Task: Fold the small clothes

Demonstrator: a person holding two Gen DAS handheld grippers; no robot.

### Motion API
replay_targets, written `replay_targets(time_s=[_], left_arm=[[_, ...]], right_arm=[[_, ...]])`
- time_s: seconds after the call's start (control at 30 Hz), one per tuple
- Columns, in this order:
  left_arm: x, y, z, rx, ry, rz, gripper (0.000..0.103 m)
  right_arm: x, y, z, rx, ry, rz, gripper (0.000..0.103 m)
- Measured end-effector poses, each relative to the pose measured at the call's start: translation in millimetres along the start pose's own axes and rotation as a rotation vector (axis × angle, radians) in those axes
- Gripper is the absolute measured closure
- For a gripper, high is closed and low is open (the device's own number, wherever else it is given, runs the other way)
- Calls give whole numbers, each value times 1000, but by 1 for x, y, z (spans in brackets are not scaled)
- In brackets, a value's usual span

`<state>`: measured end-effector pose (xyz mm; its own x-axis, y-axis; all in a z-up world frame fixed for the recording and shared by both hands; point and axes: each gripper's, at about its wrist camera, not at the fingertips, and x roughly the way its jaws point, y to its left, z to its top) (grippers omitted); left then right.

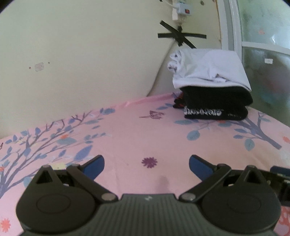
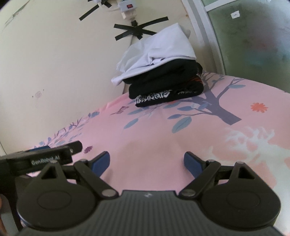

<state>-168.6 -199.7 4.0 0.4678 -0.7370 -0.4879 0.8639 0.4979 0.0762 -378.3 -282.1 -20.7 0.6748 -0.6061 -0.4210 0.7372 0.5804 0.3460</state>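
Pile of folded clothes (image 1: 212, 90) far back on the bed, close to the wall corner and the window. White garment (image 1: 208, 69) on top, a bit rumpled, hanging over the edges. Black folded clothes (image 1: 215, 107) under it, with white scribbly letters (image 1: 203, 111) on the front fold and a bit of red at the side. Same pile seen from the right wrist view (image 2: 163, 76), white piece (image 2: 159, 50) tilted over the black ones (image 2: 166, 90).

Pink bedsheet (image 1: 137, 138) all around, with blue leaves, purple tree branches and a small purple flower (image 1: 149, 162) near the front.

Left gripper (image 1: 146, 164) low over the sheet, well apart from the pile, blue fingertips (image 1: 94, 168) spread wide, holding nothing. Right gripper (image 2: 146, 162) also low over the sheet, blue fingertips (image 2: 193, 164) spread wide, nothing between them. Side of the left gripper showing at the left edge of the right wrist view (image 2: 45, 159), with white letters on it.

Cream wall (image 1: 81, 54) behind, with black tape strips (image 1: 181, 36) crossed over a cable and a white power strip (image 1: 183, 8) higher up. Frosted window (image 1: 266, 54) to the right of the pile
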Motion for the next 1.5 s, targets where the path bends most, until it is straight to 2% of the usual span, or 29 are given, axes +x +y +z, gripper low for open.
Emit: replay_targets(time_s=[0.13, 0.3, 0.43, 0.6, 1.5], left_arm=[[-3, -1, 2, 9, -32, 27, 0], [-5, -18, 0, 105, -59, 93, 0], [-11, -24, 0, 128, -69, 74, 0], [-8, -23, 3, 112, 8, 31, 0], [-3, -20, 4, 107, 43, 22, 0]], right_arm=[[-1, -3, -1, 17, -6, 15, 20], [-1, -2, -1, 18, -7, 26, 20], [-2, -3, -2, 23, -9, 31, 20], [-2, -3, -2, 23, -9, 31, 20], [-2, -2, -2, 27, -9, 33, 20]])
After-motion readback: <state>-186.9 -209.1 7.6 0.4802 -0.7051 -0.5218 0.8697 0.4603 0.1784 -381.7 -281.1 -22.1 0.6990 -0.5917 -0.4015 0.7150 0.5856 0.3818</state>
